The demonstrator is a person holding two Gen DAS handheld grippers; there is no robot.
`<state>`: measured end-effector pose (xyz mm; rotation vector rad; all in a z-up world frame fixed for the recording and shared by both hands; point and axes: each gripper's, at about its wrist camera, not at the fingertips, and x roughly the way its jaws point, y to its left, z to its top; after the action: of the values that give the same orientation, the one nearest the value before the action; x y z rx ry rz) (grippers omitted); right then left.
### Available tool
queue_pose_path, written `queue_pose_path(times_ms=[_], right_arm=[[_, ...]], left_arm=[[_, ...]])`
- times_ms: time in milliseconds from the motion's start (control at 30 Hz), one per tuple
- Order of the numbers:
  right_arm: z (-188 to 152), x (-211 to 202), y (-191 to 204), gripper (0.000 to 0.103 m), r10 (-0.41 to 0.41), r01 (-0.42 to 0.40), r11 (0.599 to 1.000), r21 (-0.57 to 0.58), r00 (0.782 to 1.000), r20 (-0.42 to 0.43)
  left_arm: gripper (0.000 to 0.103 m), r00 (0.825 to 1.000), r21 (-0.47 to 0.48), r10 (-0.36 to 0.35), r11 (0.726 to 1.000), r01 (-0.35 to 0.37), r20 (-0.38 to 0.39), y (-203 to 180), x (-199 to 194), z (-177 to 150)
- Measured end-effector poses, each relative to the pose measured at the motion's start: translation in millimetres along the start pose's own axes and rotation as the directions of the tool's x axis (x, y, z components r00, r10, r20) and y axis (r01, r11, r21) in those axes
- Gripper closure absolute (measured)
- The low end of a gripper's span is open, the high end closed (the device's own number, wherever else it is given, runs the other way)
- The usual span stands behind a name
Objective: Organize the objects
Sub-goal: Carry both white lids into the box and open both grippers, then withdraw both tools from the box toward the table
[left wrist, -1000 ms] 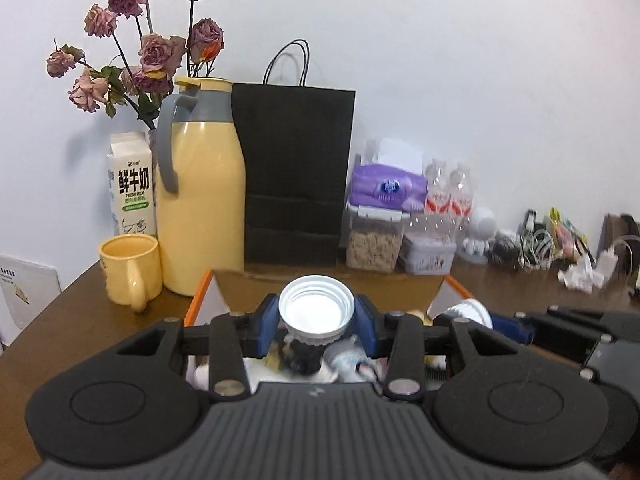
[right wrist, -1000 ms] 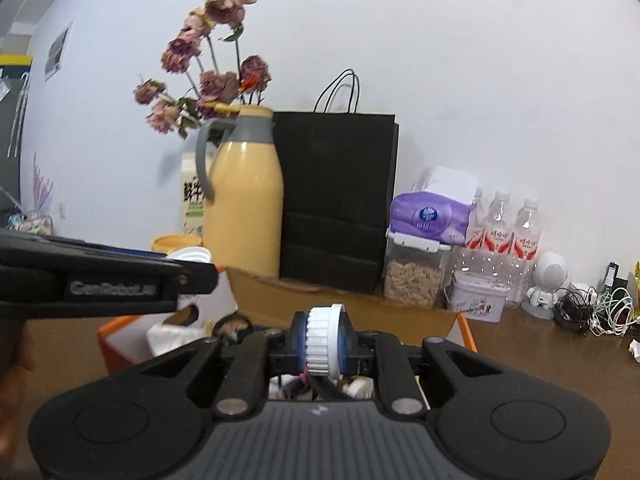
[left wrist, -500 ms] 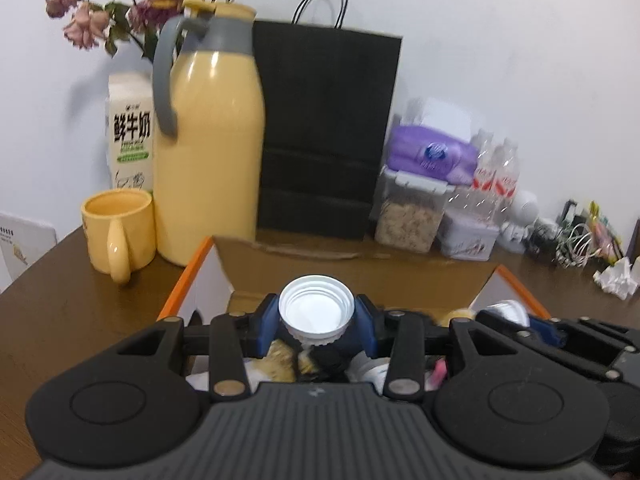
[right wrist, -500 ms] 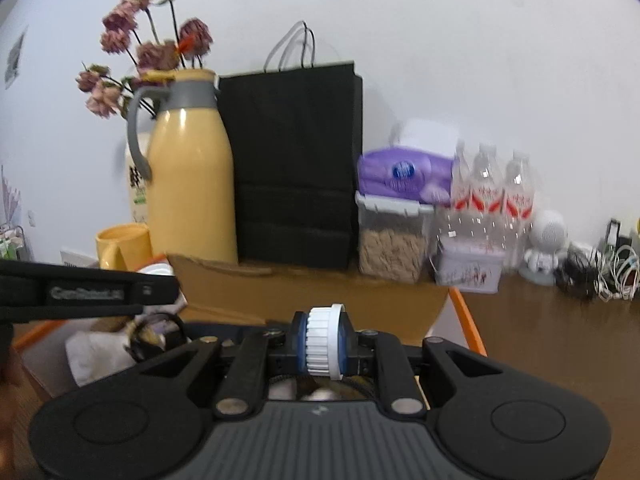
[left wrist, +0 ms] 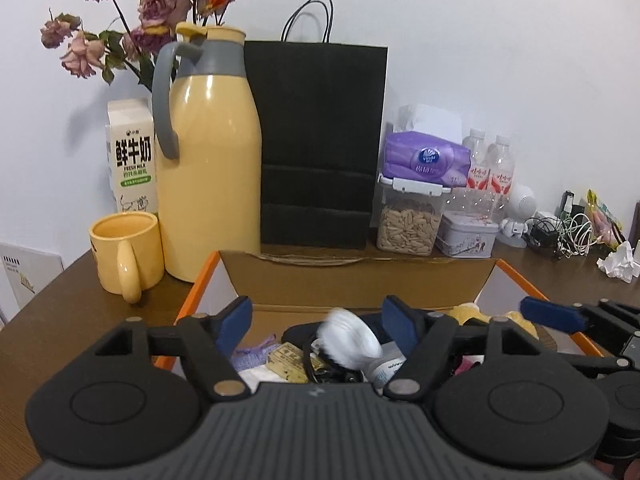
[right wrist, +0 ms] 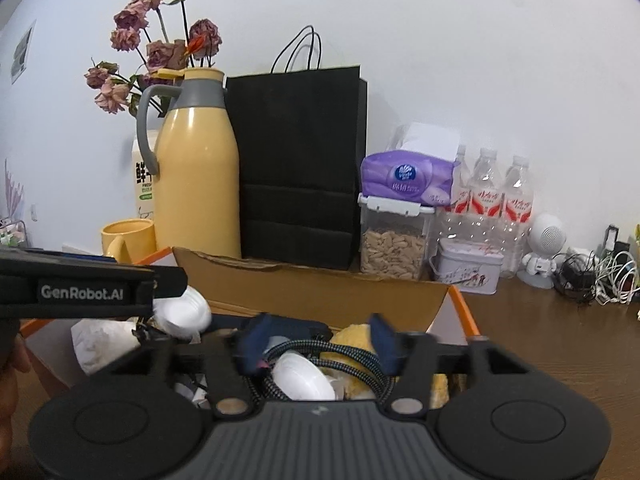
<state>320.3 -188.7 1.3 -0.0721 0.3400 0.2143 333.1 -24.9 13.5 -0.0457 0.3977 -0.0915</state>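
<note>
I've got both grippers over the cardboard box (left wrist: 360,280). Left gripper (left wrist: 320,326): jaws have just been opening, now wide apart, 1 white cap (left wrist: 352,340) blurred between them, touching neither pad, over the clutter in the box. Right gripper (right wrist: 316,340): jaws also just opened, nothing pinched; 1 white lid (right wrist: 302,378) lies below, on a braided cable (right wrist: 320,350) inside the box. Behind, on the table (right wrist: 560,340): 1 yellow thermos (left wrist: 208,160), 1 yellow mug (left wrist: 126,254), 1 milk carton (left wrist: 130,156), 1 black paper bag (left wrist: 320,140), 3 water bottles (right wrist: 488,196), 1 tissue pack (right wrist: 404,178).
</note>
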Motion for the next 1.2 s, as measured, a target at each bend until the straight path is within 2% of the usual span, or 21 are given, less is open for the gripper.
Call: queue_pose_path(times_ms=[67, 133, 233, 633, 900, 1200], right_arm=[[0, -3, 0, 0.029, -0.002, 0.002, 1.0, 0.003, 1.0, 0.009], [0, -6, 0, 0.009, -0.012, 0.012, 1.0, 0.002, 1.0, 0.016], [-1, -6, 0, 0.003, -0.018, 0.018, 1.0, 0.0, 1.0, 0.009], [-3, -12, -2, 0.0, -0.017, 0.017, 1.0, 0.02, 1.0, -0.013], [-2, -35, -7, 0.0, -0.017, 0.017, 1.0, 0.02, 1.0, 0.006], [-15, -65, -9, 0.0, -0.019, 0.019, 1.0, 0.008, 1.0, -0.024]], left_arm=[[0.007, 1.0, -0.008, 0.004, 1.0, -0.004, 0.016, 1, -3, 0], [0.0, 1.0, -0.012, 0.004, 1.0, -0.004, 0.029, 2, -5, 0], [0.0, 0.999, -0.017, 0.008, 1.0, -0.008, 0.031, 2, -6, -1], [0.0, 0.999, -0.037, 0.017, 0.999, -0.016, 0.032, 4, -10, -2], [0.0, 0.996, -0.043, 0.013, 0.999, -0.009, 0.089, 2, -41, 2], [0.0, 0.998, -0.015, 0.012, 1.0, -0.011, 0.061, 5, -74, -15]])
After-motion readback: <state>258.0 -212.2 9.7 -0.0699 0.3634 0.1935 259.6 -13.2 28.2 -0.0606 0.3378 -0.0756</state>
